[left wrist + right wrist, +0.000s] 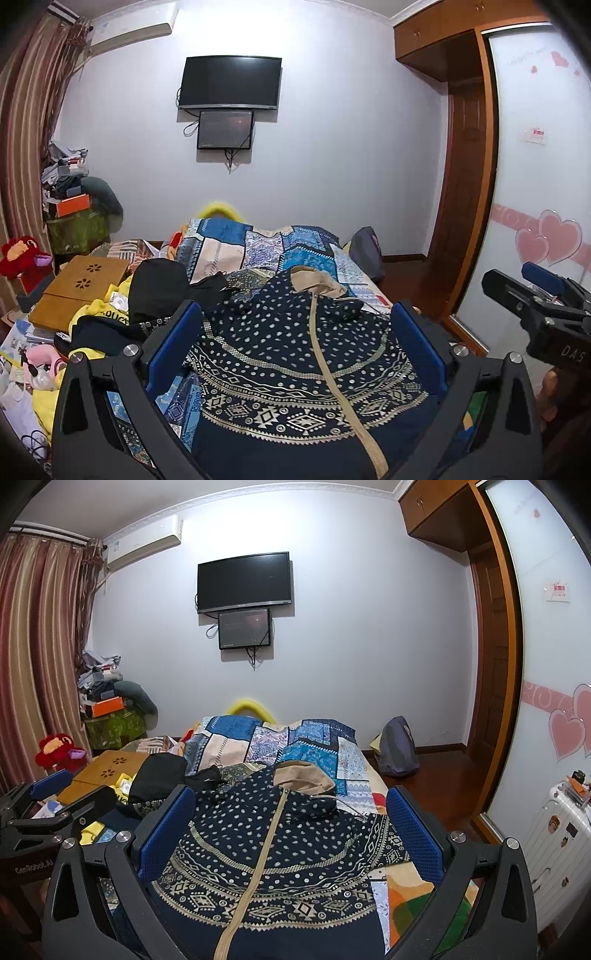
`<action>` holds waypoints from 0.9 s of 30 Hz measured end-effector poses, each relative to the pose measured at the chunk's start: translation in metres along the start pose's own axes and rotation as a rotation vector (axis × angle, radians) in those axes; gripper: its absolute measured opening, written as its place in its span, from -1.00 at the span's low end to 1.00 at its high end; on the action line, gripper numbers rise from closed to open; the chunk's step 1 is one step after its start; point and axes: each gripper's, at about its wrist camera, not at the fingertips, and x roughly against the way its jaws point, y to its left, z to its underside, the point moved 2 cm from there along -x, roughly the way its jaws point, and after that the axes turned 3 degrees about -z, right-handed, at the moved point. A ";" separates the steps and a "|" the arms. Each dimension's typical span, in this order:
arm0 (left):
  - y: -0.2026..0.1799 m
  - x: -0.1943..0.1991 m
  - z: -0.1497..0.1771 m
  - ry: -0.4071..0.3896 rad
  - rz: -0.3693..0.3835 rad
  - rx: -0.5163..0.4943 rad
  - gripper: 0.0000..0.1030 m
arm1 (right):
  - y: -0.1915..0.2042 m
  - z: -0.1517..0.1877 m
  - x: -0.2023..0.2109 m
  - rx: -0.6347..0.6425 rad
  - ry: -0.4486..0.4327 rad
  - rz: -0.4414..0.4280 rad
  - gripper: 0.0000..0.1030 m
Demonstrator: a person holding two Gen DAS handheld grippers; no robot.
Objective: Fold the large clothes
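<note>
A navy hooded jacket [295, 369] with white dots, tan patterned bands and a tan zipper lies front-up on the bed, its tan-lined hood [317, 282] towards the far end. It also shows in the right wrist view [273, 849]. My left gripper [295, 350] is open and empty, held above the jacket's middle. My right gripper [288, 834] is open and empty, above the jacket too. The right gripper also shows at the right edge of the left wrist view [535, 291]; the left gripper shows at the left edge of the right wrist view [55, 794].
A patchwork quilt [266, 243] covers the bed's far end. Black clothes [159, 284], yellow cloth and a wooden lap desk [81, 291] crowd the left side. A wardrobe with a sliding door [535, 166] stands right; a white suitcase [554, 834] and a backpack [397, 749] sit on the floor.
</note>
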 end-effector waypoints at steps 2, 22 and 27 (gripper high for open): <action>0.006 -0.008 -0.002 0.005 -0.010 0.003 0.99 | 0.000 -0.002 -0.007 0.004 0.003 0.008 0.99; 0.201 -0.160 0.019 0.197 -0.255 0.165 0.99 | -0.015 0.011 -0.158 0.058 0.220 0.022 0.99; 0.284 -0.205 0.062 0.324 -0.274 0.336 0.99 | -0.018 0.033 -0.204 0.050 0.354 -0.006 0.99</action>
